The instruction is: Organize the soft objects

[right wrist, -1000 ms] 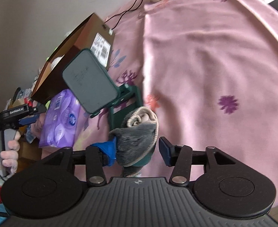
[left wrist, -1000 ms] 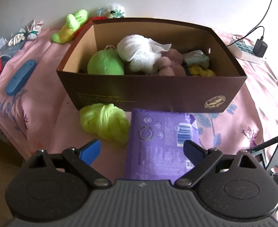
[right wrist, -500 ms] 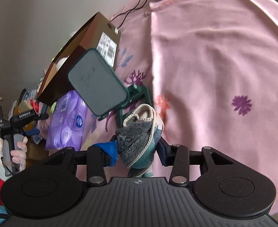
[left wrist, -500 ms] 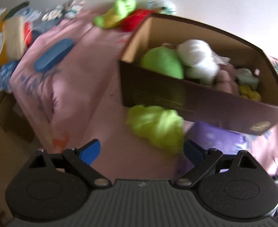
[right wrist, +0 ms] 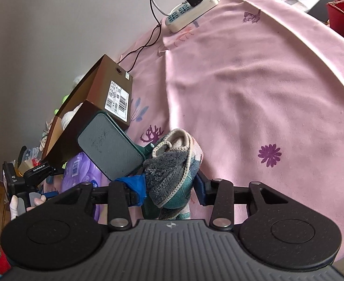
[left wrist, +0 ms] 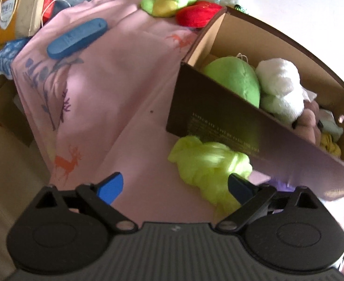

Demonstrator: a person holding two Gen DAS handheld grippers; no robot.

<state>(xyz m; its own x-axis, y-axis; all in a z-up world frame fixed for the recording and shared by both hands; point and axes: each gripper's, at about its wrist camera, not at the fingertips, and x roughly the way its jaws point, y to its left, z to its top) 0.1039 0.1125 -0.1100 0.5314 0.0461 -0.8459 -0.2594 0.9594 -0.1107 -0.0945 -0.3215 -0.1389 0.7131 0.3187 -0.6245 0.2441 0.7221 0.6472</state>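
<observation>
Right claw (right wrist: 169, 188), just closed, clamps rolled grey-teal fleece sock (right wrist: 172, 171); hold firm, carry to brown cardboard box (right wrist: 94, 110) up-left; left claw (left wrist: 175, 185) apart, empty.

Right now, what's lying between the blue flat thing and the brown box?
Only bare pink cloth lies between the blue case and the box, in the left wrist view.

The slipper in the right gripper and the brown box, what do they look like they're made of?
The slipper looks like plush fabric: fuzzy grey pile inside, a cream stitched edge, and a teal outer, probably fleece. The brown box looks like cardboard: smooth, slightly glossy dark print outside, plain matte tan inside, with thin, straight walls.
</observation>
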